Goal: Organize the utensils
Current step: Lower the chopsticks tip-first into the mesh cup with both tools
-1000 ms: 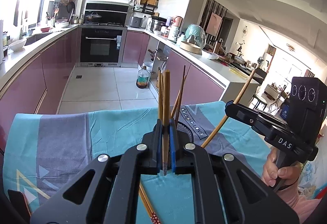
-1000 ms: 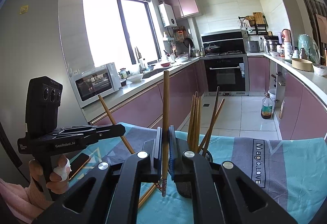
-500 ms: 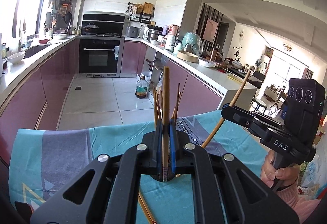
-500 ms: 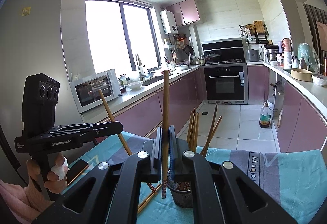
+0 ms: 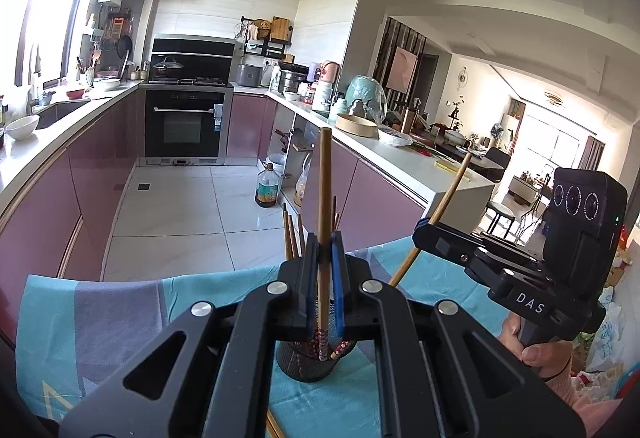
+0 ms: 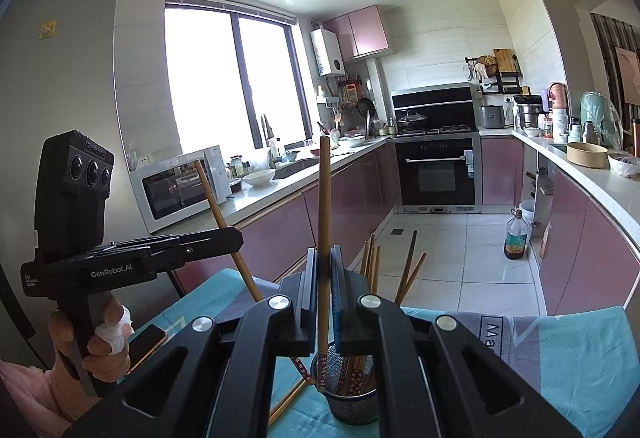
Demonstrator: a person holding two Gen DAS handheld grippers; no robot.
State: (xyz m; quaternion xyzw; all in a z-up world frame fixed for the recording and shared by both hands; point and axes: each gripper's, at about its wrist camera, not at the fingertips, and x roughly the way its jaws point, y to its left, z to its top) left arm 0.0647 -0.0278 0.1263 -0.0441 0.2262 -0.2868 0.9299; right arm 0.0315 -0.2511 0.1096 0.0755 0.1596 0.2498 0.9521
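My left gripper (image 5: 325, 242) is shut on a brown chopstick (image 5: 324, 178) that stands upright. Its patterned lower end hangs over the mouth of a black mesh holder (image 5: 306, 364) with several chopsticks in it. My right gripper (image 6: 324, 252) is shut on another upright chopstick (image 6: 323, 198); the lower tip of that one is at the left rim of the holder (image 6: 352, 404). Each view also shows the other hand: the right gripper (image 5: 419, 234) with its slanted chopstick (image 5: 450, 194), and the left gripper (image 6: 238, 238) with its own chopstick (image 6: 212, 198).
A teal and grey cloth (image 5: 100, 318) covers the table. A loose chopstick (image 6: 288, 402) lies on it left of the holder, and a phone (image 6: 146, 344) lies near the person's left hand. Pink kitchen cabinets and a tiled floor lie beyond the table's far edge.
The left gripper has risen with its chopstick, so the holder now shows lower in its view. The right gripper has stayed nearly in place, still shut on its chopstick.
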